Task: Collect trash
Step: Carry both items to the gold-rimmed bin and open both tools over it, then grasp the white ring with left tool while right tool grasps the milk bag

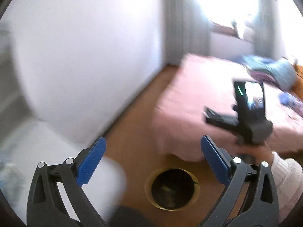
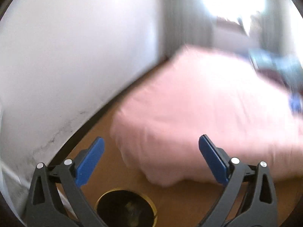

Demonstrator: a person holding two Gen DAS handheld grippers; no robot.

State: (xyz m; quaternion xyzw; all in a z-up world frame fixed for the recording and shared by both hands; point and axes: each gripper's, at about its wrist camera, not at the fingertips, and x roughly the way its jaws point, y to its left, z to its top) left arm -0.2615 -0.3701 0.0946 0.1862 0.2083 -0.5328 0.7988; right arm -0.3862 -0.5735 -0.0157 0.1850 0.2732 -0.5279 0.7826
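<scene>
In the left wrist view a white wall (image 1: 85,47) fills the left side; below it the left gripper (image 1: 153,160) has its jaws standing wide apart with nothing between them, the blue pads (image 1: 90,162) bare; under the gap, on the brown floor (image 1: 136,132), stands a round bin (image 1: 172,188) with a yellowish rim and a dark inside, its contents too dim to name; to the right lies a bed (image 1: 198,94) under a pink cover, its near corner just behind the bin; a bundle of blue-grey cloth (image 1: 274,70) sits at the bed's far end; further right the right gripper (image 1: 219,117) shows blurred, held by a hand (image 1: 255,149) in a white sleeve (image 1: 287,174).

In the right wrist view the wall (image 2: 75,56) again lies left; the right gripper (image 2: 151,160) likewise has its jaws wide apart and empty; the bin (image 2: 126,208) sits low between the fingers, nearer the left one; the pink bed (image 2: 189,104) spreads to the right, blurred.
</scene>
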